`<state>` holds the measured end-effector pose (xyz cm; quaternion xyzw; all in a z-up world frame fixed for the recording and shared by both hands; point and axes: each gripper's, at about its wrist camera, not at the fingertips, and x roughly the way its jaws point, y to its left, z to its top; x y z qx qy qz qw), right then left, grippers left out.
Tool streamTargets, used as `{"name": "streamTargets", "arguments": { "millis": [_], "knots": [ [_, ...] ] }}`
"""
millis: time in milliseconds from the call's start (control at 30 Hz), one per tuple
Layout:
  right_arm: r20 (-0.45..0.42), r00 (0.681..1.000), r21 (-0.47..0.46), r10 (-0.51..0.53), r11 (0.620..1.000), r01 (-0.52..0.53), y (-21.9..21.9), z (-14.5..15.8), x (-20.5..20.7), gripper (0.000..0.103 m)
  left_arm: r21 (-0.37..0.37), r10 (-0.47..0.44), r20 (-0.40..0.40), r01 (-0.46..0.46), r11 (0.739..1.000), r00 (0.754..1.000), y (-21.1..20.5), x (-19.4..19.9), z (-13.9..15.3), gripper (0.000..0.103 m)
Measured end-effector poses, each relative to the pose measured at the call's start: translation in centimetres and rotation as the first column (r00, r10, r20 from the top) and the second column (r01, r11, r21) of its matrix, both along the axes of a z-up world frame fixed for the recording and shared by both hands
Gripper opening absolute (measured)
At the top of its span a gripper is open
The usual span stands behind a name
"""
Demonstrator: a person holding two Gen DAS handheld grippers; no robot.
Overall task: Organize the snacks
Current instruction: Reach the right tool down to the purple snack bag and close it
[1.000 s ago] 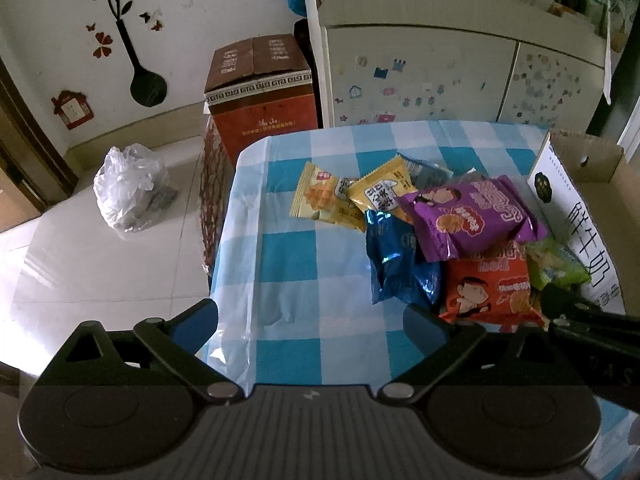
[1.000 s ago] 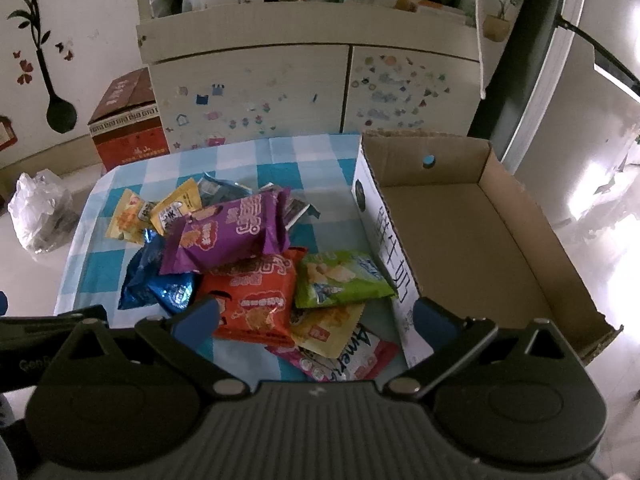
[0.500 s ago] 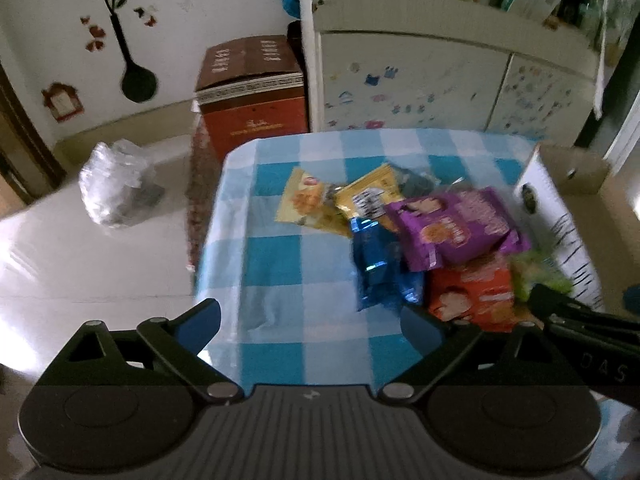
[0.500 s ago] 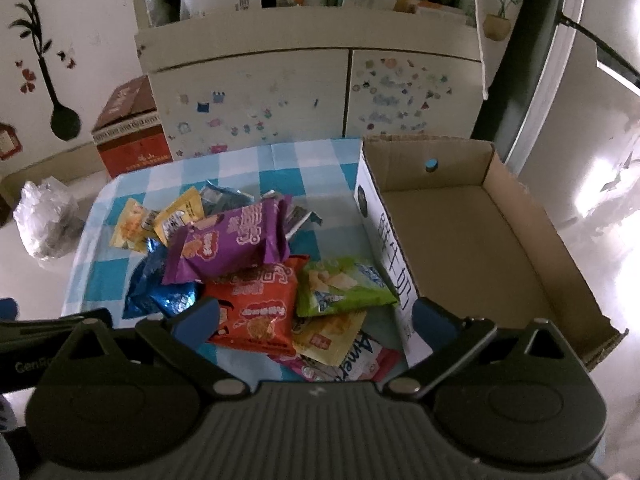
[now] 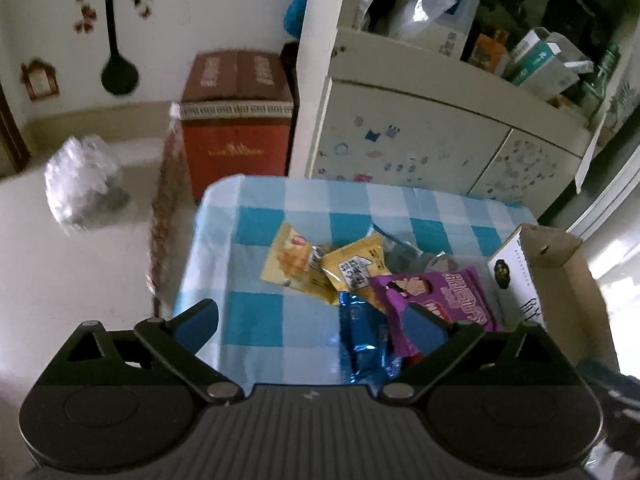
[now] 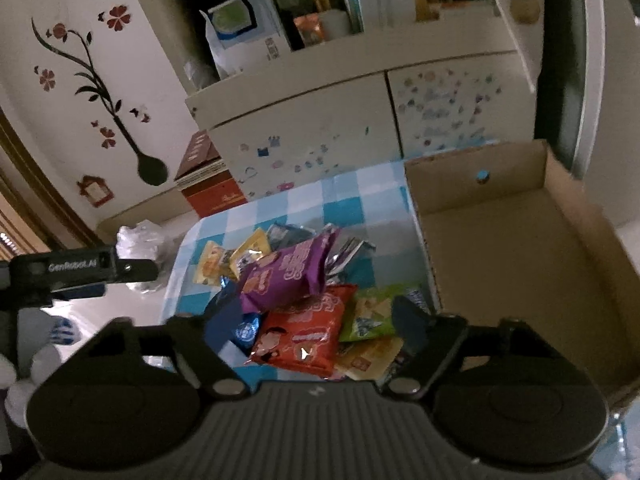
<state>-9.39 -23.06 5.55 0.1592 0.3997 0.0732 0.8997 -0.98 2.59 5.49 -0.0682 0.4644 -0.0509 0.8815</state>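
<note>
Snacks: packets (image 6: pixel 294 300) heaped on the checked desk (image 5: pixel 260 324), left of the empty cardboard box (image 6: pixel 520 264).
Left hand-held gripper (image 5: pixel 310 320): open, empty.
Right hand-held gripper (image 6: pixel 316 320): jaws just narrowing, holding nothing.
Risk: overlapping slippery packets; pinching one may drag neighbours off the desk's near edge.

You can read one brand for sure: "GenRobot.AI" in pale letters on the black body of the left claw (image 6: pixel 132 267), at nine o'clock in the right wrist view. Print on the purple snack bag (image 6: pixel 288 276) and the other wrappers is too blurred to read.
</note>
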Motion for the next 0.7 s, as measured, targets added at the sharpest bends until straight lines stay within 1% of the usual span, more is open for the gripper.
{"name": "streamTargets", "arguments": {
  "millis": [67,133,167,200,267,400,500,567,633,700],
  "knots": [
    [0.014,1.000,-0.005,0.021,1.000,-0.021,0.2,-0.3,0.4,0.070,-0.046,0.000,-0.015,-0.001,0.999,1.000,0.2,0.8,-0.4,0.101],
    [0.025,0.999,-0.001,0.038,0.999,-0.038,0.4,-0.7,1.0,0.061,-0.083,0.000,-0.018,-0.001,0.997,1.000,0.2,1.5,-0.7,0.101],
    [0.023,0.999,0.011,0.040,0.999,-0.041,0.5,-0.9,1.4,0.053,-0.086,-0.001,-0.016,-0.001,0.996,1.000,0.0,1.8,-0.9,0.101],
    [0.015,0.999,0.024,0.038,0.999,-0.038,0.5,-1.2,1.9,0.050,-0.081,-0.002,-0.013,0.001,0.997,1.000,-0.1,2.1,-1.1,0.101],
    [0.006,0.999,0.039,0.036,0.999,-0.036,0.8,-1.8,2.9,0.050,-0.062,0.005,-0.025,-0.007,0.998,1.000,-0.4,2.7,-1.7,0.100],
    [0.011,0.998,-0.001,0.056,0.998,-0.056,2.0,-2.7,4.3,0.047,-0.100,0.032,-0.066,-0.038,0.994,0.997,-0.2,4.0,-2.8,0.100],
    [-0.024,0.999,0.025,0.030,0.999,-0.029,2.1,-3.9,5.6,0.047,-0.099,0.038,-0.072,-0.045,0.994,0.997,-0.7,4.7,-3.5,0.100],
    [-0.028,0.999,0.026,0.020,0.999,-0.019,2.3,-4.5,6.4,0.046,-0.092,0.035,-0.084,-0.042,0.995,0.996,-1.2,5.1,-4.1,0.100],
    [-0.027,0.999,0.014,0.017,1.000,-0.016,2.6,-4.9,7.0,0.041,-0.087,0.037,-0.097,-0.046,0.995,0.995,-1.6,5.3,-4.6,0.100],
    [-0.043,0.999,0.011,0.011,1.000,-0.010,2.8,-5.5,7.5,0.030,-0.084,0.040,-0.103,-0.048,0.995,0.994,-1.9,5.5,-5.1,0.100]
  ]
}}
